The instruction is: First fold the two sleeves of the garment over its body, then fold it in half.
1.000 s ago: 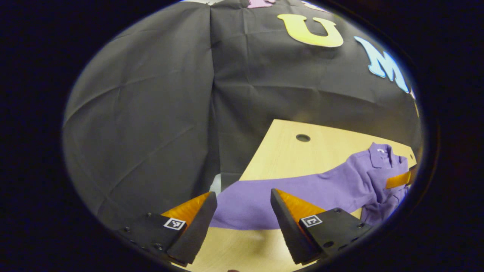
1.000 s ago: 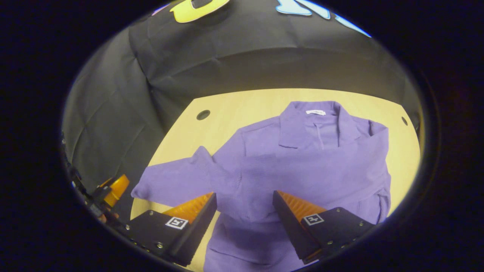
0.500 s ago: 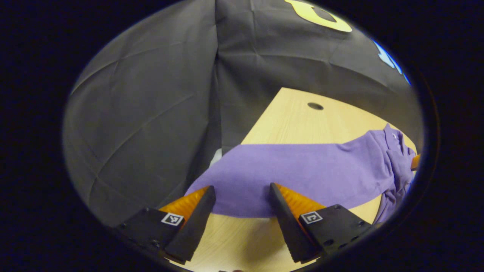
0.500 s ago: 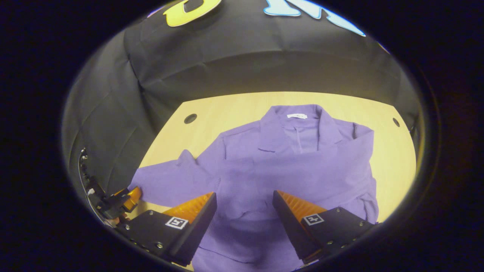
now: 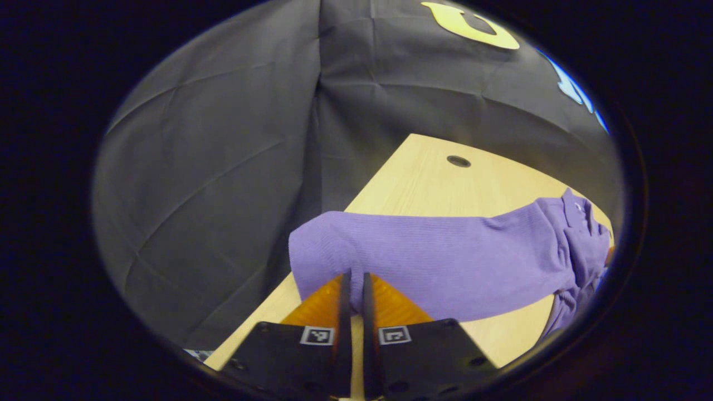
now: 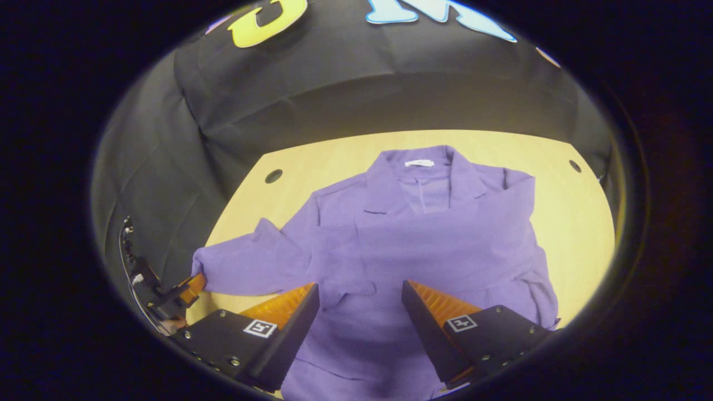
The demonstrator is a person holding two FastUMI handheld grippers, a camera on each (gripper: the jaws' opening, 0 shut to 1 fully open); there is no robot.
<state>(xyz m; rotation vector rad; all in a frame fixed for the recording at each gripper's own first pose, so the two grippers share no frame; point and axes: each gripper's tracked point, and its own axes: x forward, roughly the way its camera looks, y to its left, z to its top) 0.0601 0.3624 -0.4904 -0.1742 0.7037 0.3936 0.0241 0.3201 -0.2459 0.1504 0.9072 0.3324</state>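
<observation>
A: What surrounds the work, and does anything stand in my way?

B: I see a light wooden table [image 6: 574, 223] with round holes near its far corners, backed by the black cloth wall [image 6: 362, 94]. Nothing lies on the table besides the purple garment [image 6: 423, 245], which is spread collar-away, its body in the middle of the tabletop.

A: State of my left gripper?

B: In the left gripper view, my left gripper [image 5: 356, 289] is clenched on the cuff end of the sleeve [image 5: 445, 262], the fingers drawn nearly together with the cloth rising from between them. The sleeve stretches from there toward the collar at the right of that view.

A: And the right?

B: My right gripper [image 6: 361, 303] is released, its fingers spread wide above the garment's lower body; whether they touch the cloth I cannot tell.

A: What does the right gripper view add?

B: It shows the whole garment, with the other sleeve already folded over the body, and the left gripper at the outstretched cuff by the table's left edge.
</observation>
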